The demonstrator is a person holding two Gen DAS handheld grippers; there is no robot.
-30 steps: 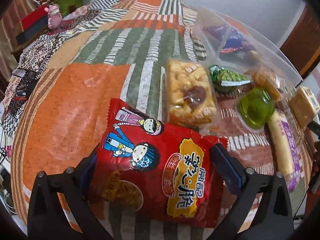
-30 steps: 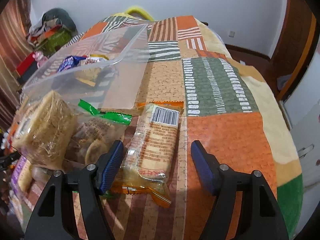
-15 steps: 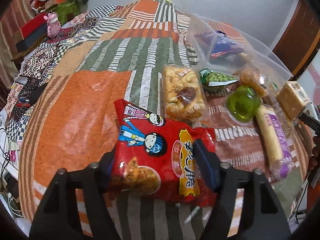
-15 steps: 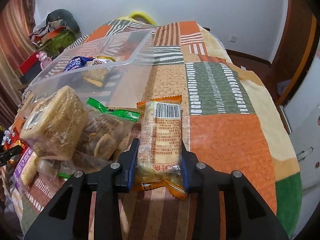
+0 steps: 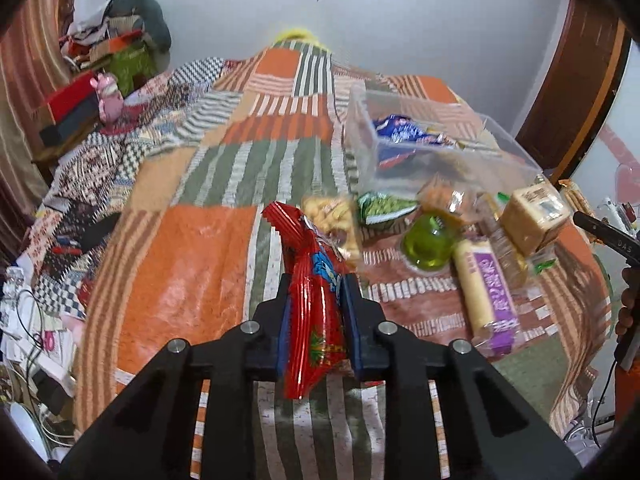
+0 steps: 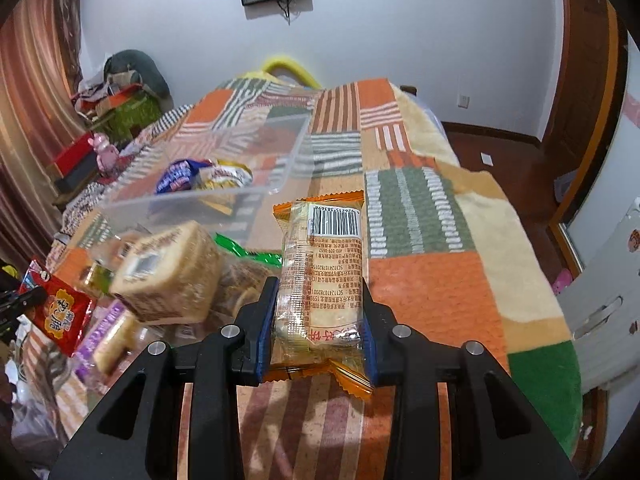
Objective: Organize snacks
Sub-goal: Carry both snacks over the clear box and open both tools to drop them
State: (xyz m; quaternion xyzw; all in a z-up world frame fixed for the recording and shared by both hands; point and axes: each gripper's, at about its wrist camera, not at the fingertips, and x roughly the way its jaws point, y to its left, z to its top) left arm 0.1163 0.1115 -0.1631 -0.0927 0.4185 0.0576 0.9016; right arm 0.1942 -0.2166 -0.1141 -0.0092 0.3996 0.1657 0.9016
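Observation:
My left gripper (image 5: 314, 300) is shut on a red snack bag (image 5: 312, 292), squeezed narrow and lifted above the patchwork bedspread (image 5: 200, 264). The bag also shows in the right wrist view (image 6: 60, 314). My right gripper (image 6: 318, 308) is shut on an orange-edged clear cracker pack (image 6: 324, 276), held off the spread. A clear plastic bin (image 5: 424, 152) holding a blue packet (image 5: 396, 132) stands beyond; it also shows in the right wrist view (image 6: 208, 184).
Loose snacks lie before the bin: a yellow puffed pack (image 5: 332, 220), a green pea packet (image 5: 380, 208), a green jelly cup (image 5: 430, 240), a purple-labelled roll (image 5: 486, 288) and a tan cake block (image 5: 534, 214). Clutter lies off the left edge.
Both grippers closed on their packs and lifted them off the bedspread. The red bag is now squeezed narrow between the left jaws. Both cameras rose and tilted up.

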